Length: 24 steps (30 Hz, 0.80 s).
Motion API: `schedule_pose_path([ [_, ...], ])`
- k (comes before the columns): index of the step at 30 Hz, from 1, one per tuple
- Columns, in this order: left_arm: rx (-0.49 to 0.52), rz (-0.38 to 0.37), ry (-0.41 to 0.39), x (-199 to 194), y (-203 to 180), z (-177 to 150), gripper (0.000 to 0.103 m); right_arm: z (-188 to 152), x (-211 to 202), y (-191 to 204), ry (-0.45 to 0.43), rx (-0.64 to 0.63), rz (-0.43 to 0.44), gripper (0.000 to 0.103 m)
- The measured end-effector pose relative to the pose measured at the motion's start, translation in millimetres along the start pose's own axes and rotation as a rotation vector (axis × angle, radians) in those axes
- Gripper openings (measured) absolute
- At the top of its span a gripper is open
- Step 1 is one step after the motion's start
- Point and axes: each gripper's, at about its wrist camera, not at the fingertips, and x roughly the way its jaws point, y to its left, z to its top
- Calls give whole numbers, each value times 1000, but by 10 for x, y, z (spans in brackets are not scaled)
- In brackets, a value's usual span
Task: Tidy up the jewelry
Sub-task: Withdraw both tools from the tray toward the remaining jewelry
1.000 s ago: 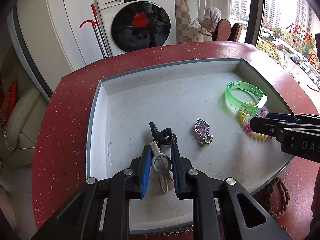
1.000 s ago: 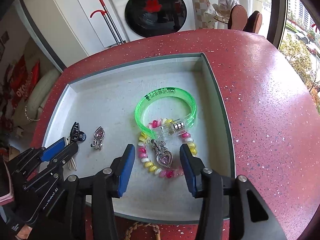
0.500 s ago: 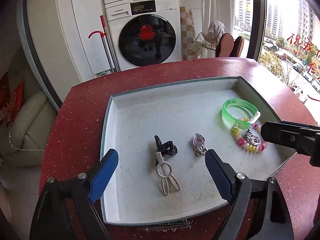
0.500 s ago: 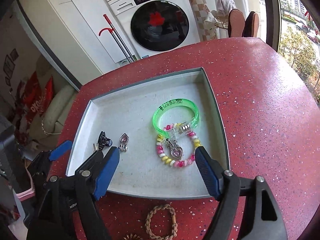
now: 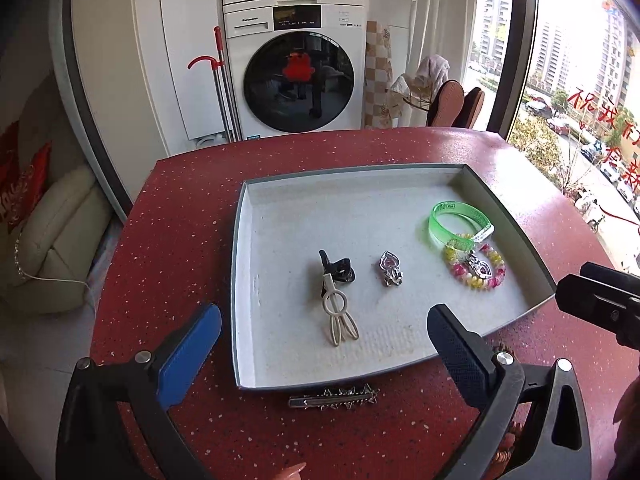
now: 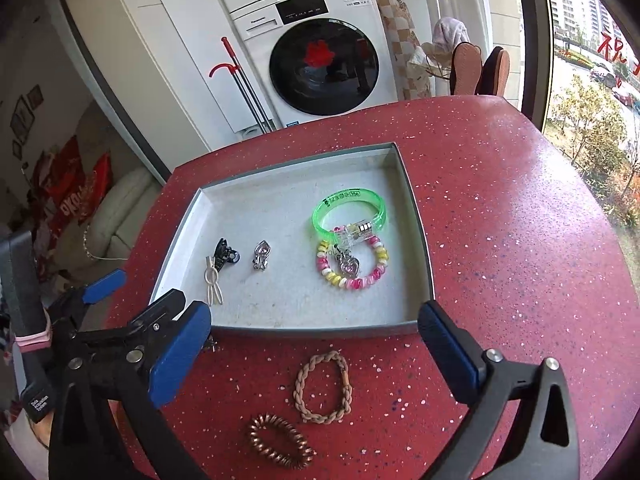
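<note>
One "Panasonic" washing machine (image 5: 298,60) behind

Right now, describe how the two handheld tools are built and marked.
Both tools look alike. The left tool has a black plastic frame with triangular cut-outs, silver screws at the joints, and flat blue pads on its fingers. The right tool matches it, blue pads included. In the right wrist view, the left tool's body bears small white lettering, too small to read, and a pink band sits behind it.

Speckled glossy red stone-like counter (image 6: 500,240). Matt grey tray (image 5: 400,208), grainy floor. Translucent green plastic bangle (image 6: 348,212). Shiny metal pendant (image 5: 390,268). Glossy beads (image 6: 352,266). Braided cord band (image 6: 324,388). Coppery coil (image 6: 280,440).
</note>
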Motion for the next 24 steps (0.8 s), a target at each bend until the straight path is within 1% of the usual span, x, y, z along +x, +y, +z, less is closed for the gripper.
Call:
schedule_pose_path([
  [2,29,36,-6,-39,-14,-41,103,-48,-25,39,28,-10,1,103],
  [3,38,42,-10,-66,-22,-62,103,-75,-40,62,44,-16,2,103],
  [7,23,23,-2,-151,64,-139,103,-194,-154,121,47,-20,-2,103],
  [10,0,23,-3,-221,138,-224,103,-280,-231,148,52,-15,12,103],
  [14,-6,37,-3,-264,263,-351,103,-445,-303,186,66,-30,3,103],
  [18,-17,-52,19,-288,386,-537,103,-665,-315,150,98,-24,10,103],
  [24,48,-84,59,-229,384,-800,103,-919,-233,74,153,-15,2,103],
])
